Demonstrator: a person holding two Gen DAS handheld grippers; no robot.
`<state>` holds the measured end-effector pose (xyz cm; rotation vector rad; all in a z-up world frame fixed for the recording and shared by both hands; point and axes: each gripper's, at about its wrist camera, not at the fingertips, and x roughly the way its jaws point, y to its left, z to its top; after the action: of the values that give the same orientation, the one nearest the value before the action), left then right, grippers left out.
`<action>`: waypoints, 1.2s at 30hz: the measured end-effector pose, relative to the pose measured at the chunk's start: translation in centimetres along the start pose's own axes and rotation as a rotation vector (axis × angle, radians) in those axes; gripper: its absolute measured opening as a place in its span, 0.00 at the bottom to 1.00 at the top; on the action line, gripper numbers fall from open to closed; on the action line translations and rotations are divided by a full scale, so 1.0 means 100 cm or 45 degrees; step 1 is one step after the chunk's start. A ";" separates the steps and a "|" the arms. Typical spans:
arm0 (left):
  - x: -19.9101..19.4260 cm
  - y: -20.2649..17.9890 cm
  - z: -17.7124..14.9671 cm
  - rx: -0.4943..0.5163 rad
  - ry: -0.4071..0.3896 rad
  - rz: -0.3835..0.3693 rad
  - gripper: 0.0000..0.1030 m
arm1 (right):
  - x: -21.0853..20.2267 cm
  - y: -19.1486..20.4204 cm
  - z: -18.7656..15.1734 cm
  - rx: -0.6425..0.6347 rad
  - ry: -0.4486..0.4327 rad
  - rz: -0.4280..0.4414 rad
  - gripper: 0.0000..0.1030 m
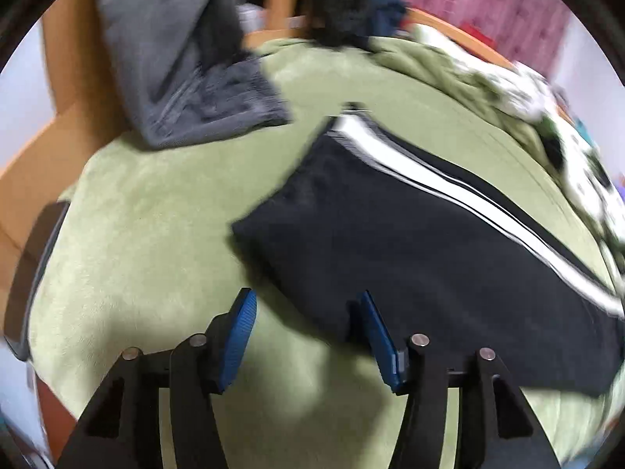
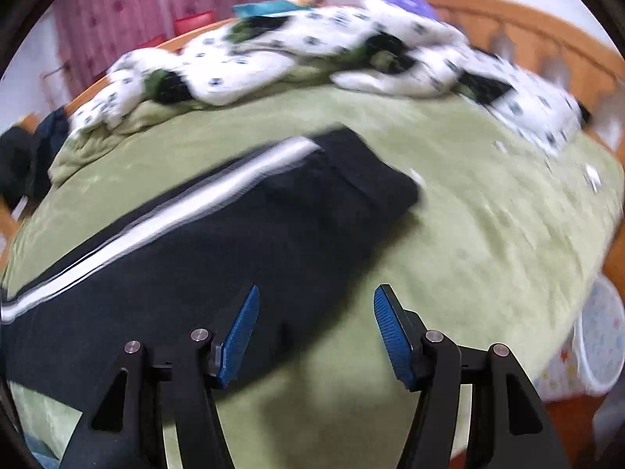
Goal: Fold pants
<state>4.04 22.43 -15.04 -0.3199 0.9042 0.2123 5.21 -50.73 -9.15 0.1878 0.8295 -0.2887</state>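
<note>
Bedroom, lit evenly, both views blurred. Wide bed under a pale green plush blanket point(image 2: 488, 211), framed in orange-brown wood, with a carved wooden headboard point(image 2: 519, 27) along its far right edge in the right wrist view. Rumpled white bedding with dark spots point(image 2: 312, 47) heaped along the far side, a purple object point(image 2: 410, 2) and a teal object point(image 2: 265, 8) just behind it. Pink patterned curtain point(image 2: 117, 15) on the far wall, white wall beside it. Grey folded garment point(image 1: 187, 78) on the bed's far left part in the left wrist view, dark clothes point(image 1: 343, 8) piled near it. White patterned basket point(image 2: 597, 344) beside the bed on a reddish floor point(image 2: 562, 410).
</note>
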 end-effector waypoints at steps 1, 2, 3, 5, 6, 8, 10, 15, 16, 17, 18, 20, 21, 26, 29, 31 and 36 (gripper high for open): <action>-0.008 -0.007 -0.001 0.046 0.006 -0.038 0.52 | 0.004 0.019 0.010 -0.067 -0.013 0.023 0.62; -0.016 -0.013 -0.002 0.088 0.008 -0.085 0.52 | 0.008 0.033 0.016 -0.116 -0.021 0.039 0.67; -0.021 -0.018 -0.001 0.114 0.003 -0.121 0.52 | 0.013 0.047 0.023 -0.164 -0.030 0.056 0.69; -0.029 -0.034 0.013 0.154 -0.033 -0.174 0.52 | 0.029 0.082 0.036 -0.272 -0.028 0.093 0.69; -0.030 -0.040 0.017 0.162 -0.050 -0.182 0.52 | 0.038 0.094 0.041 -0.314 -0.022 0.116 0.69; -0.021 -0.056 0.041 0.175 -0.121 -0.148 0.54 | 0.059 0.123 0.052 -0.400 -0.016 0.160 0.69; -0.002 -0.064 0.066 0.198 -0.165 -0.071 0.57 | 0.078 0.147 0.062 -0.457 -0.012 0.195 0.69; 0.059 -0.063 0.119 0.170 -0.094 0.009 0.57 | 0.115 0.192 0.076 -0.607 -0.001 0.321 0.69; 0.075 -0.060 0.131 0.150 -0.077 0.045 0.57 | 0.119 0.200 0.075 -0.636 0.000 0.335 0.69; 0.087 -0.057 0.137 0.134 -0.070 0.079 0.57 | 0.124 0.205 0.076 -0.660 0.006 0.352 0.69; 0.094 -0.055 0.140 0.118 -0.066 0.104 0.56 | 0.130 0.210 0.077 -0.677 0.015 0.367 0.69; 0.115 -0.047 0.146 0.054 -0.039 0.088 0.33 | 0.141 0.221 0.075 -0.707 0.043 0.402 0.69; 0.120 -0.045 0.147 0.048 -0.015 0.063 0.26 | 0.145 0.225 0.073 -0.724 0.059 0.415 0.69; 0.112 -0.041 0.136 0.051 -0.095 0.048 0.21 | 0.168 0.247 0.057 -0.865 0.150 0.388 0.56; 0.103 -0.038 0.131 0.063 -0.136 0.031 0.20 | 0.161 0.253 0.049 -0.968 0.172 0.387 0.05; 0.096 -0.039 0.129 0.079 -0.153 0.025 0.18 | 0.150 0.255 0.049 -1.002 0.130 0.364 0.03; 0.082 -0.032 0.139 0.051 -0.223 -0.012 0.18 | 0.132 0.249 0.069 -0.850 0.009 0.446 0.03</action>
<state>20.16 24.84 -12.96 -0.2643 0.7333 0.2100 26.54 -31.51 -13.21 -0.2913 0.8431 0.3225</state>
